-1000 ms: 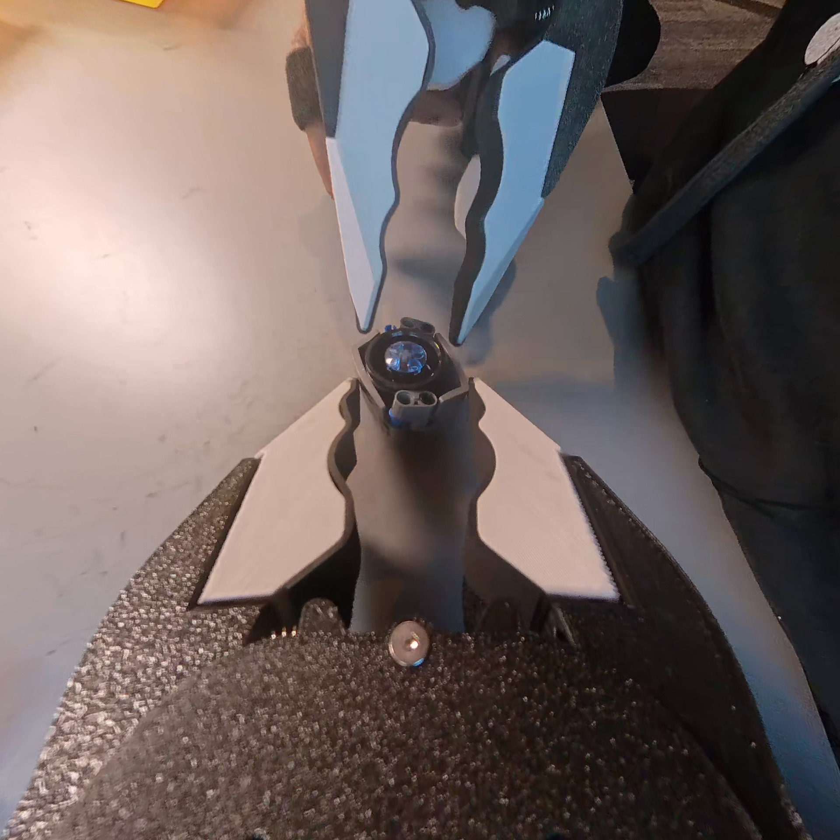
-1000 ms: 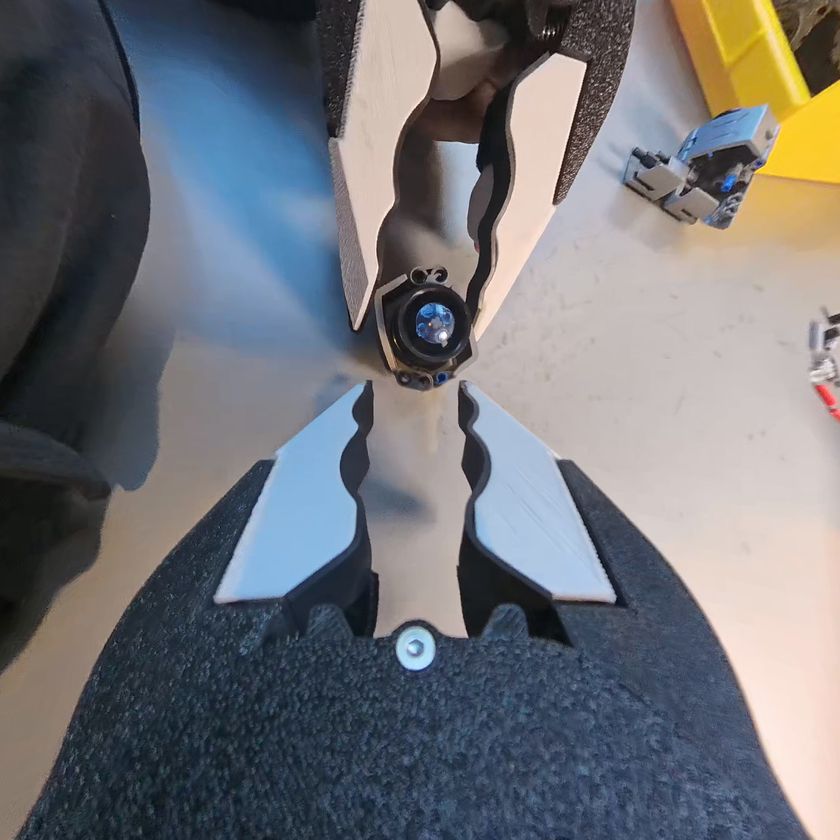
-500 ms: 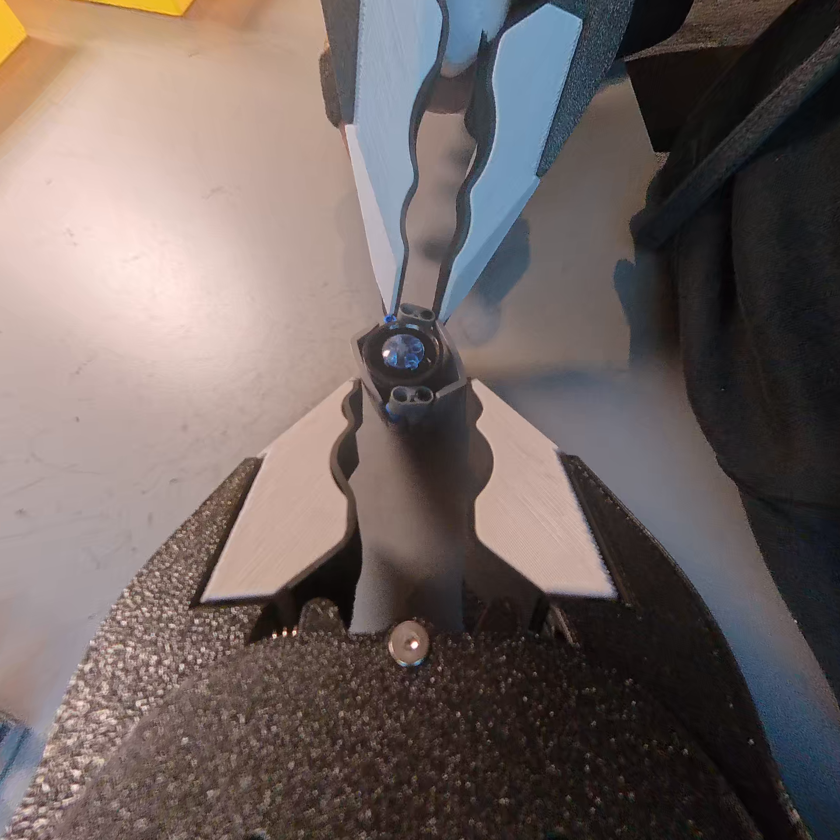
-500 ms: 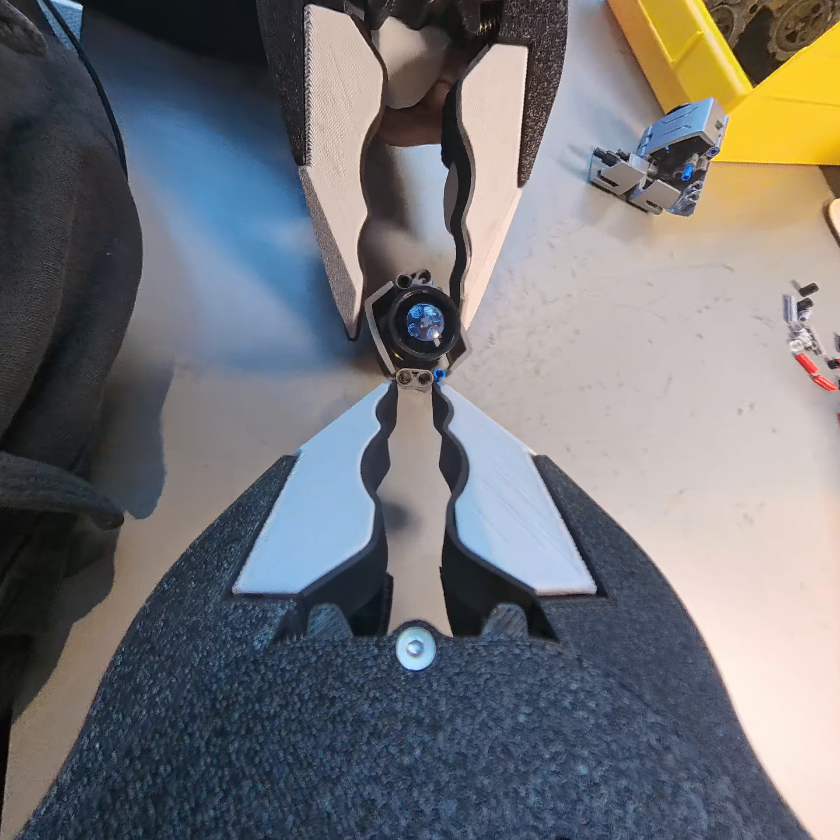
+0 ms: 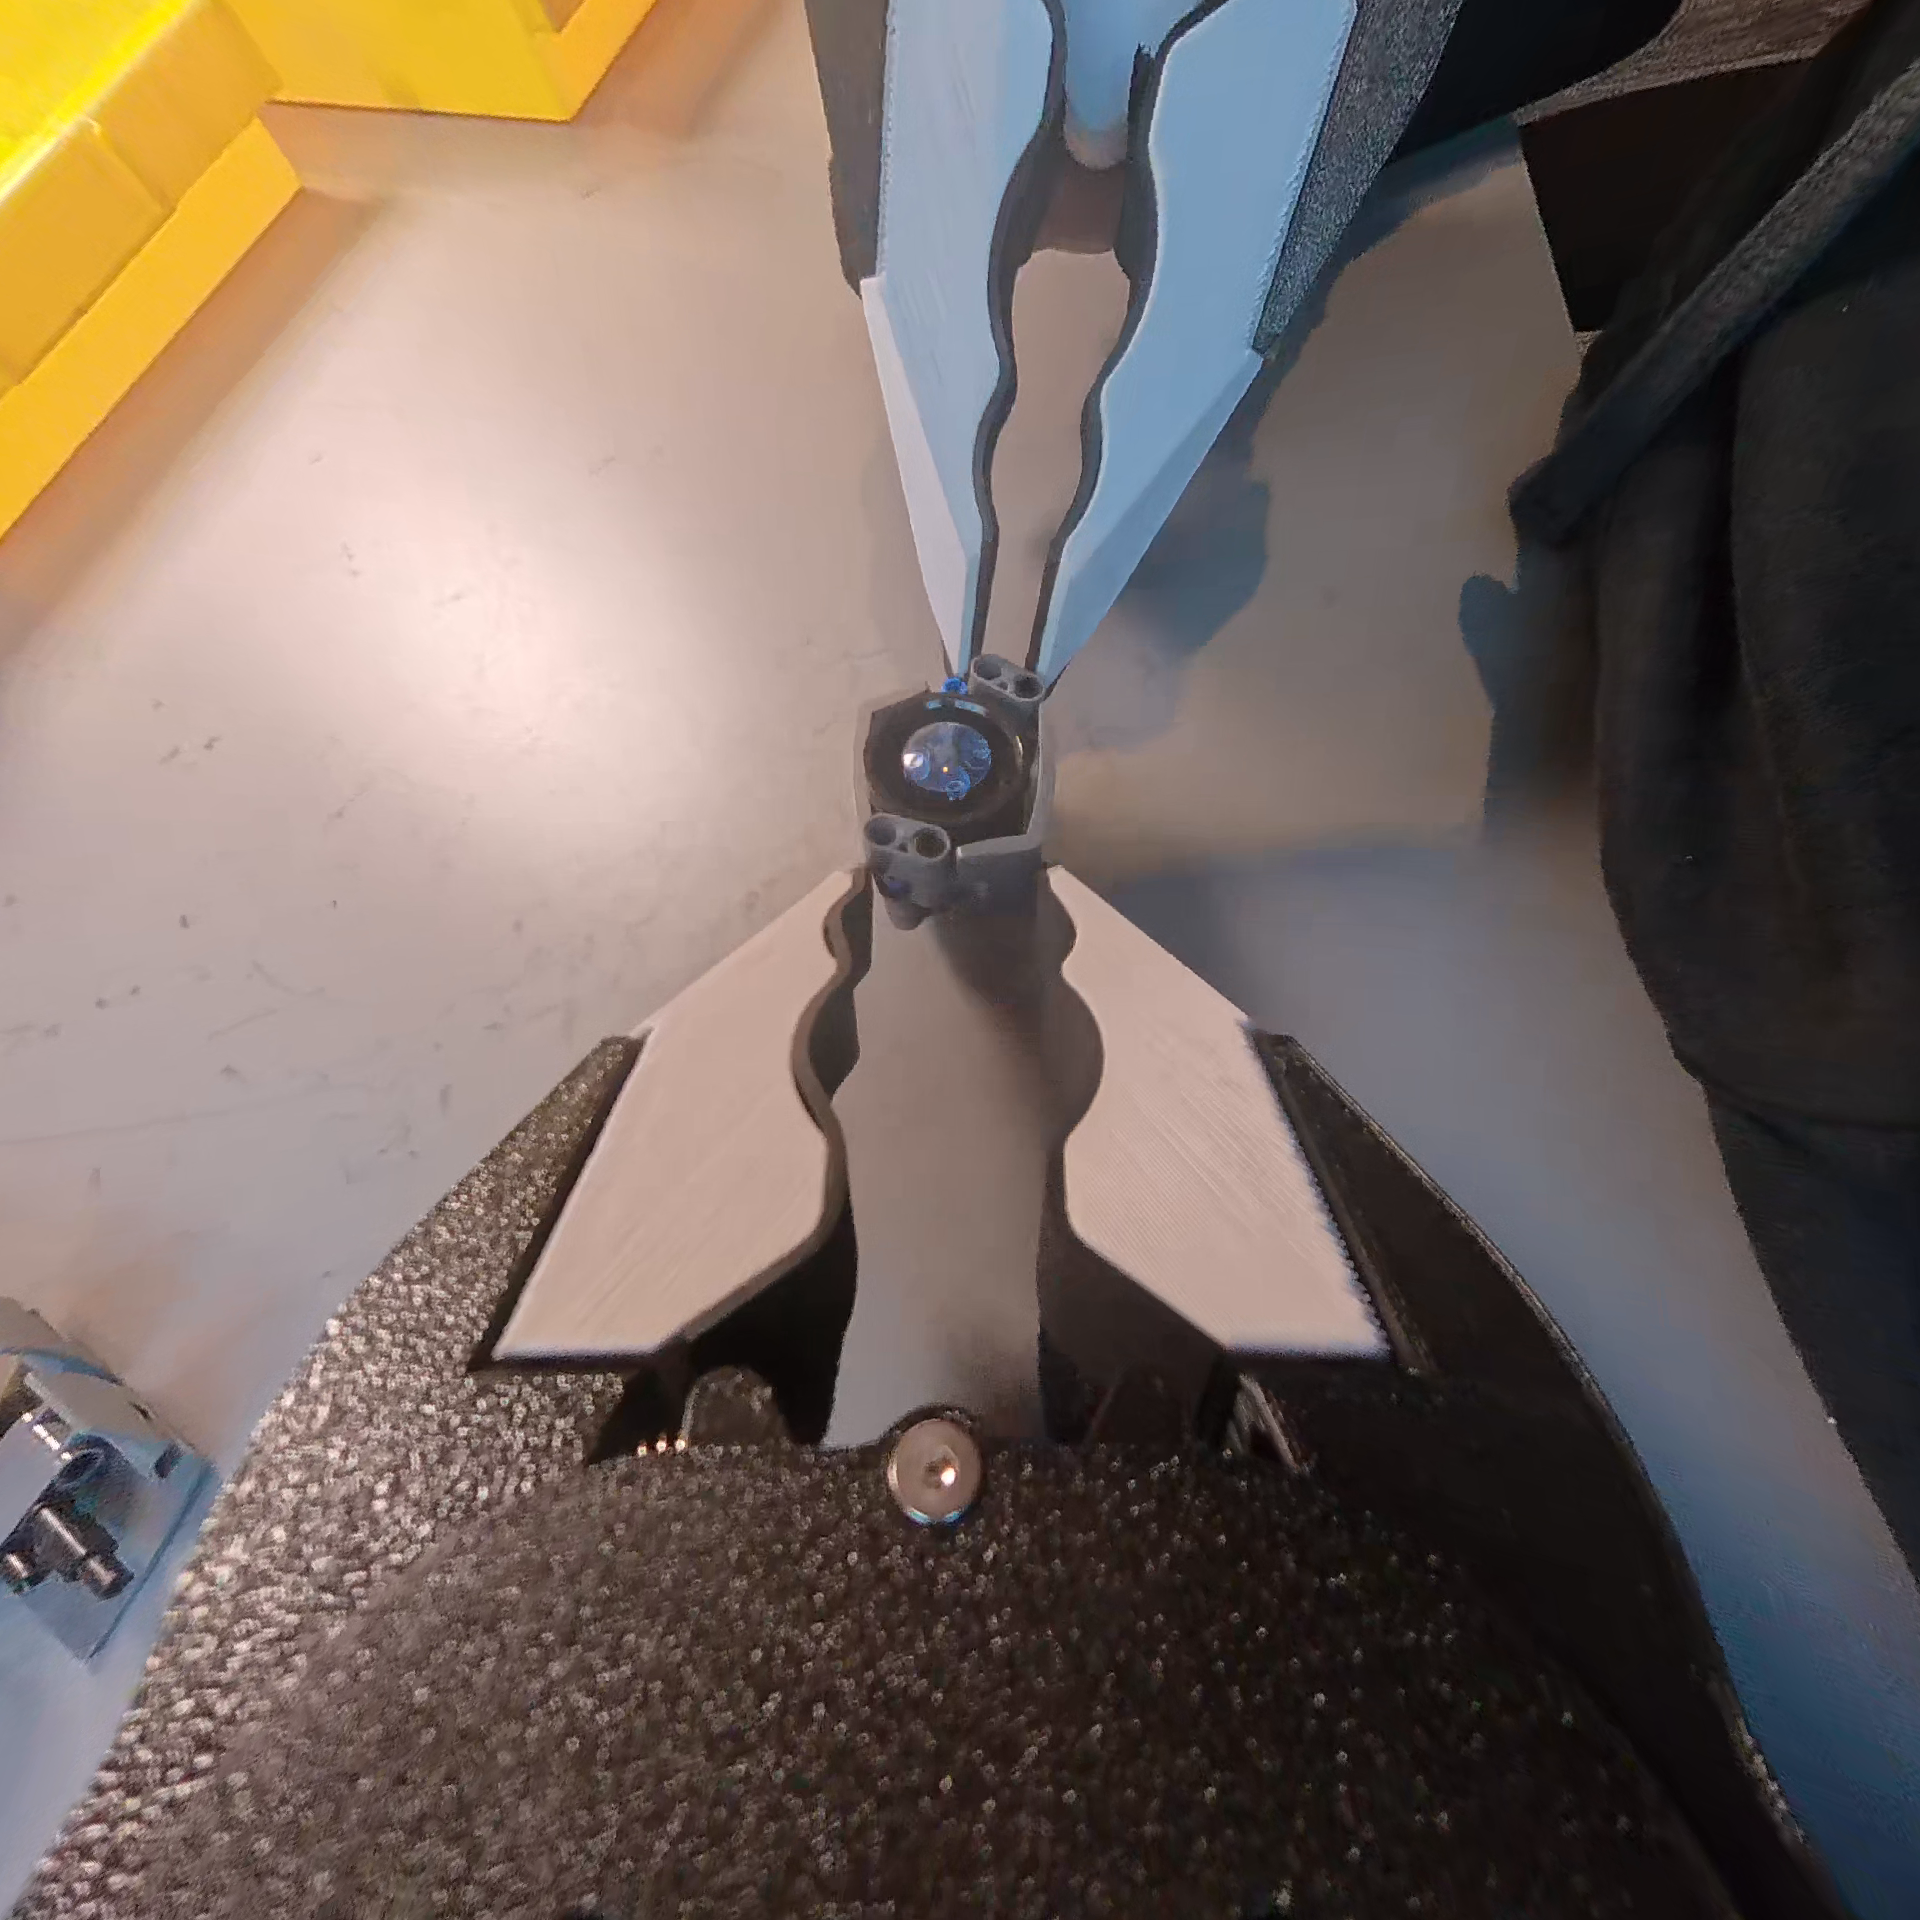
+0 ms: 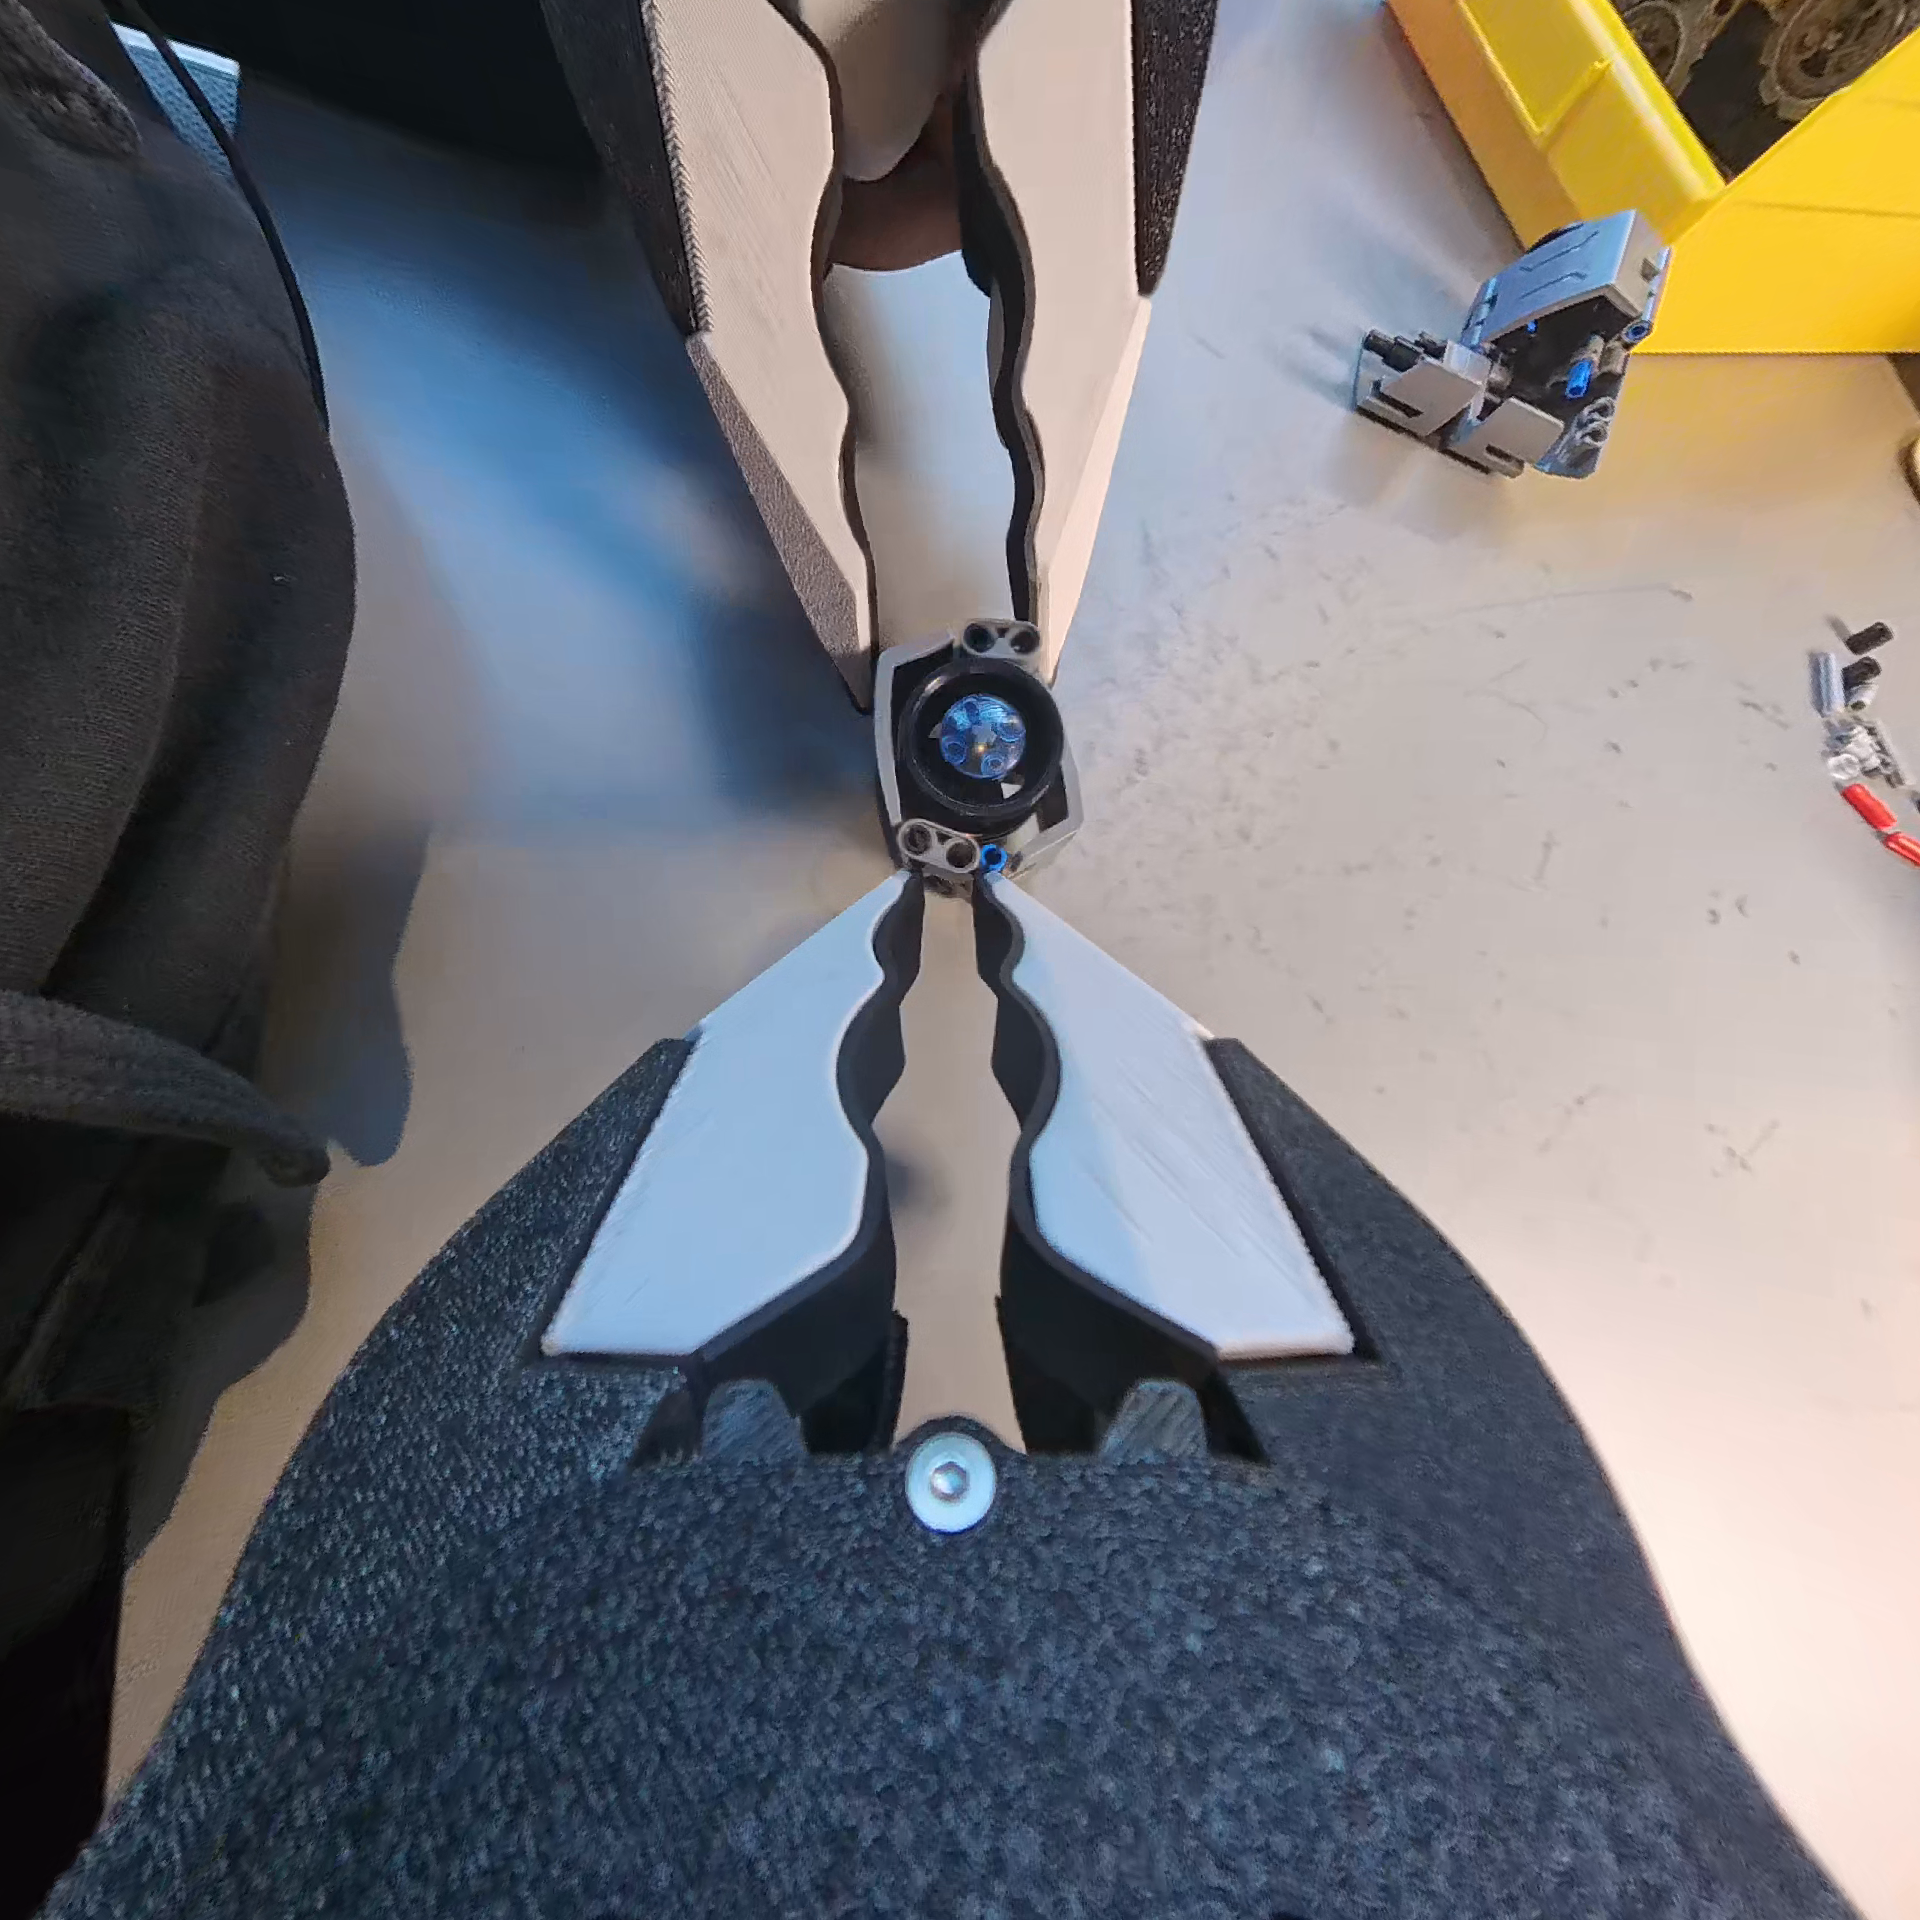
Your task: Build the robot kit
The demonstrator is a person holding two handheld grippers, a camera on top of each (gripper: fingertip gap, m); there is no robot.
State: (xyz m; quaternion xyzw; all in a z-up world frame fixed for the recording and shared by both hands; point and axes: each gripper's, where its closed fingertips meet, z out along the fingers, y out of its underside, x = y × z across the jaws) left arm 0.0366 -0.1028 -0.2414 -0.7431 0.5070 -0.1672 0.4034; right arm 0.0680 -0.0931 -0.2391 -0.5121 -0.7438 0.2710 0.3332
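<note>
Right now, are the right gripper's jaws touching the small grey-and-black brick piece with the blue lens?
Touching. In the right wrist view the right gripper has its jaws closed on the small grey-and-black brick piece, on its grey two-hole connector, with no gap.

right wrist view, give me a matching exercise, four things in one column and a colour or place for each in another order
Things:
1. lens block
2. grey brick assembly
3. bin
4. loose small parts

Descriptions:
A. yellow, at the top right corner
B. gripped between the left gripper and right gripper, blue glint at its centre
C. scattered at the right edge, one piece red
D. on the table beside the yellow bin

Pairs: 1-B, 2-D, 3-A, 4-C
</note>
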